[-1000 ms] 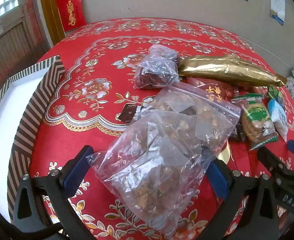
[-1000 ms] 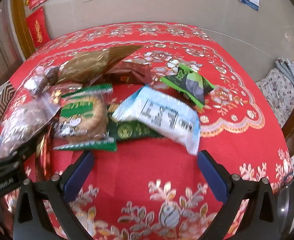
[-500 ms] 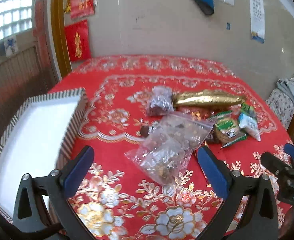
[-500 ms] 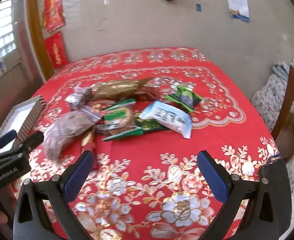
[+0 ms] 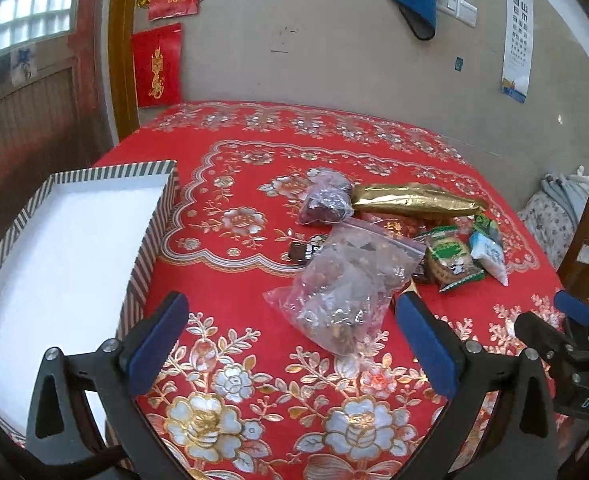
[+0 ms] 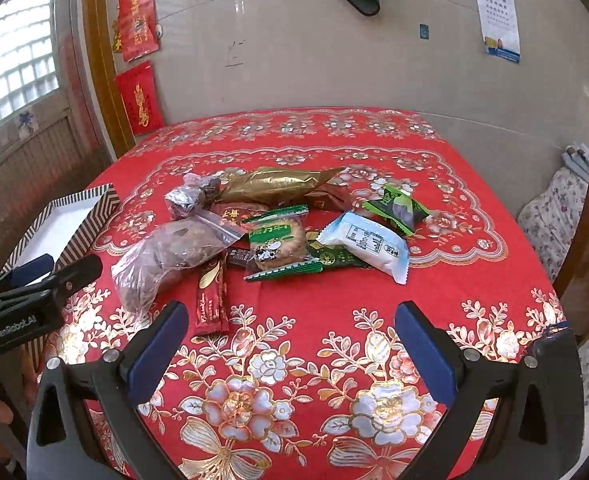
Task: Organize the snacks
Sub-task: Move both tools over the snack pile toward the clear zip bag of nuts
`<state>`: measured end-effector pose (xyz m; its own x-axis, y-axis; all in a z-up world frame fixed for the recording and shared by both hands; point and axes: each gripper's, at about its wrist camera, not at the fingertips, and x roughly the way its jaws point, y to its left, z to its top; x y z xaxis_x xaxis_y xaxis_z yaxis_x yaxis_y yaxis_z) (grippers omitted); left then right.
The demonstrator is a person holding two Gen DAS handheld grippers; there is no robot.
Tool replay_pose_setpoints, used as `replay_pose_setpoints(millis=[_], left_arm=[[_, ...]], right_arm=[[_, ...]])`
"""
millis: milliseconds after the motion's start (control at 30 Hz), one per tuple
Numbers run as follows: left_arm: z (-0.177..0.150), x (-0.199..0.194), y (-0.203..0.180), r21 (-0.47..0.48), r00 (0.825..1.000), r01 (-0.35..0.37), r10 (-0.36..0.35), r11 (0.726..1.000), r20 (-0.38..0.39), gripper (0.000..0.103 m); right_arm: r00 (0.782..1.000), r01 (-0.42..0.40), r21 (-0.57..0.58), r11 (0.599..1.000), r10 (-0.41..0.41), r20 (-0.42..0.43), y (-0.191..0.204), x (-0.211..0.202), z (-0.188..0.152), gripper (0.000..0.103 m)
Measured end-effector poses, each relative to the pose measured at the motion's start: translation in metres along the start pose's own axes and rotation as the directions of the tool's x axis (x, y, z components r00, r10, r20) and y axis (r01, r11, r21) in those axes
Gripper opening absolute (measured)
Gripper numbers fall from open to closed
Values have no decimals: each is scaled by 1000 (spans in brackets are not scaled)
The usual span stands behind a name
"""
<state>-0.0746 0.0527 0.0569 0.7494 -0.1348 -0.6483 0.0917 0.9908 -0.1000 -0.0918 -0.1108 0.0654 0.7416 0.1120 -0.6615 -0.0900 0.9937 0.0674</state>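
Snacks (image 6: pixel 278 236) sit piled beside the empty box (image 5: pixel 150 216). Both grippers (image 5: pixel 290 344) (image 6: pixel 286 344) hover wide open, holding nothing. That slippery ziplock bag (image 5: pixel 342 284) could easily slide out of a shallow pinch.

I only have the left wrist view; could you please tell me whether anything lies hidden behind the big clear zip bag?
Observer: Yes, a red stick sachet lies flat beside the zip bag.
Operator: Is the right gripper free?
Observer: The right gripper is open, with nothing between its fingers.
Operator: Is anything beneath the round biscuit pack?
Observer: A dark green flat packet pokes out from under the biscuit pack.
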Motion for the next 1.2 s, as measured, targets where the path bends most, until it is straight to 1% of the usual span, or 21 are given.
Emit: replay_pose_setpoints(millis=[400, 500, 567, 667, 733, 1200], left_arm=[[-3, 9, 1, -5, 999, -10, 10, 1000, -39, 103], [-4, 11, 1, -4, 999, 3, -3, 1000, -46, 103], [-4, 13, 1, -4, 999, 27, -27, 1000, -41, 103], [-3, 17, -4, 36, 998, 22, -20, 999, -56, 103], [-2, 19, -8, 61, 998, 36, -33, 998, -59, 103], [2, 34, -24, 136, 996, 27, -16, 990, -84, 103]], right_arm=[[1000, -9, 3, 1000, 9, -6, 2, 1, -1, 103], [1000, -15, 6, 1000, 15, -18, 2, 3, -1, 103], [1000, -14, 2, 1000, 14, -20, 2, 4, -1, 103], [999, -13, -3, 1000, 12, -31, 2, 6, -1, 103], [999, -13, -6, 1000, 13, -34, 3, 7, -1, 103], [999, -19, -5, 1000, 19, -47, -1, 11, -1, 103]])
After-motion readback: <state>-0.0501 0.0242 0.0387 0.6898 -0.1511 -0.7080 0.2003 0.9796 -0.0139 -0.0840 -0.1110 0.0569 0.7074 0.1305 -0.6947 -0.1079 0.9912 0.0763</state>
